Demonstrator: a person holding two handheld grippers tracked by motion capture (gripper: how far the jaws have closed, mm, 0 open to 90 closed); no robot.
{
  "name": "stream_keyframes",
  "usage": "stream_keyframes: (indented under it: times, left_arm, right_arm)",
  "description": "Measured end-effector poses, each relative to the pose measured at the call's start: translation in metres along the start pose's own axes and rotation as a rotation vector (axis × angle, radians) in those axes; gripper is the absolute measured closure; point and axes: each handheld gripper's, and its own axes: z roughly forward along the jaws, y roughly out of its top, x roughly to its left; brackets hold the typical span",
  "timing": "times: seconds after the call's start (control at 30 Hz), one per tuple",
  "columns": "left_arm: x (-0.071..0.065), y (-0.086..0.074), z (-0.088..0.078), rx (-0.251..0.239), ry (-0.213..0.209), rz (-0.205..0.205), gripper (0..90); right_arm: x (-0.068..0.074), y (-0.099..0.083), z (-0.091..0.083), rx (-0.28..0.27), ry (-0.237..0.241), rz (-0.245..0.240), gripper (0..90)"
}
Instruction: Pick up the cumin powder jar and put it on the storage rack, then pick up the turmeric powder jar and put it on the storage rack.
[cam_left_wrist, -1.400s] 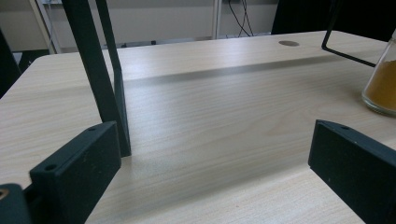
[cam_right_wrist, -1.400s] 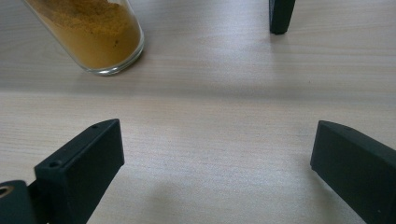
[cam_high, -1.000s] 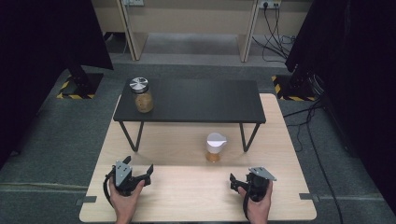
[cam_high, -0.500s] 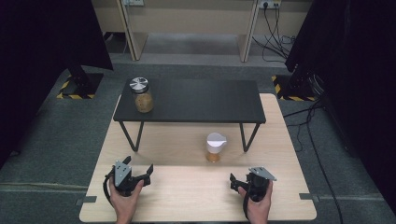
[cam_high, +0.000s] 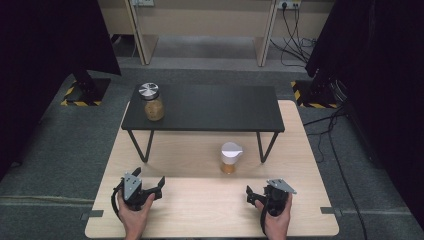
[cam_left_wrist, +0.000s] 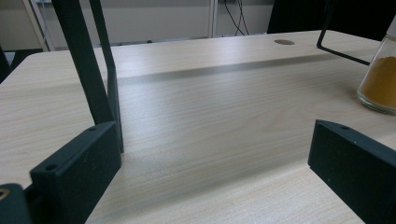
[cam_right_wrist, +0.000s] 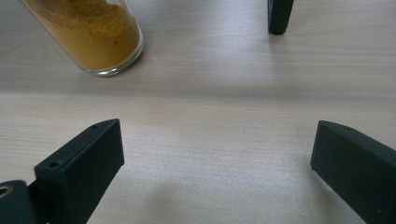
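Left hand (cam_high: 131, 212) enters from the 6 o'clock edge, holding the left gripper (cam_high: 155, 184) low over the surface, jaws spread wide and aimed toward 2 o'clock. Right hand (cam_high: 275, 220), also entering from 6 o'clock, holds the right gripper (cam_high: 248, 192) with jaws likewise wide apart, aimed toward 10 o'clock. Both grip nothing.

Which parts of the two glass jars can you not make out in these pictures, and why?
- Clear glass jar with white lid and orange powder: its top is cut off by the right edge in the left gripper view and by the top edge in the right gripper view.
- Silver-lidded glass jar of brown contents on the black shelf: too small in the high view to tell the contents.
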Motion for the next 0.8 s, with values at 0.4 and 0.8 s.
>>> stream_keyframes:
  times: [0.4, 0.8]
  left_arm:
    - [0.0006, -0.0002, -0.0005, -0.001, 0.0, -0.002, 1.5]
    - [0.0014, -0.0006, -0.0005, -0.003, 0.001, -0.009, 1.6]
  right_arm:
    - [0.0004, -0.0005, -0.0002, -0.003, 0.001, -0.01, 2.7]
    - [-0.0014, -0.002, -0.0005, -0.011, 0.031, -0.031, 2.4]
